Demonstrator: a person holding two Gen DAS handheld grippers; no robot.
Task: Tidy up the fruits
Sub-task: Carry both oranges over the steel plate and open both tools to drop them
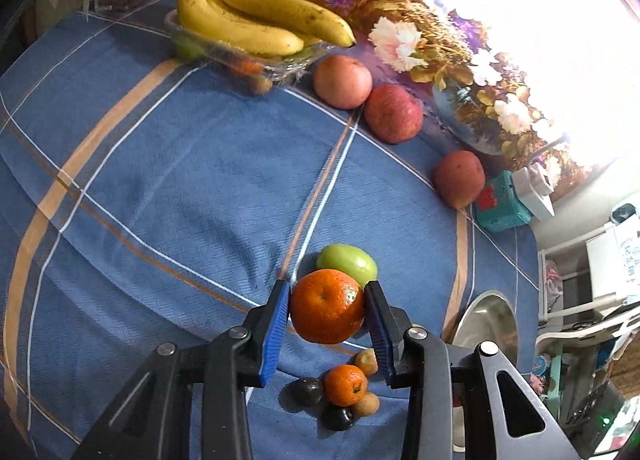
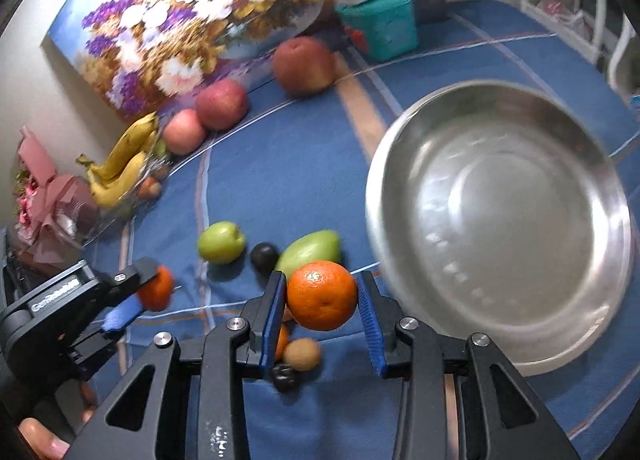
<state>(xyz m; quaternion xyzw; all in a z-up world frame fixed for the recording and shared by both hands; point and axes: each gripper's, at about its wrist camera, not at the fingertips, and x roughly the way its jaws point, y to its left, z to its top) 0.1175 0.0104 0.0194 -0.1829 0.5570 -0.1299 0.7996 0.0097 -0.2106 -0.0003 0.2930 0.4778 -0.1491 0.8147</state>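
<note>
My left gripper (image 1: 326, 306) is shut on an orange mandarin (image 1: 327, 306), held above the blue cloth; it also shows in the right wrist view (image 2: 154, 287) at the left. My right gripper (image 2: 322, 296) is shut on another mandarin (image 2: 322, 295), just left of the steel bowl (image 2: 500, 220), which holds nothing. Below the left gripper lie a green fruit (image 1: 347, 264), a small mandarin (image 1: 345, 385), dark plums (image 1: 306, 391) and small brown fruits (image 1: 366, 404). In the right wrist view two green fruits (image 2: 221, 242) (image 2: 310, 250) and a plum (image 2: 264, 256) lie on the cloth.
Three red apples (image 1: 342, 81) (image 1: 393, 113) (image 1: 459, 178) line the floral painting (image 1: 440, 20) at the back. Bananas (image 1: 248, 16) rest on a clear tray (image 1: 240, 56). A teal box (image 1: 504, 202) and a pink wrapped bouquet (image 2: 48, 196) stand at the cloth's edges.
</note>
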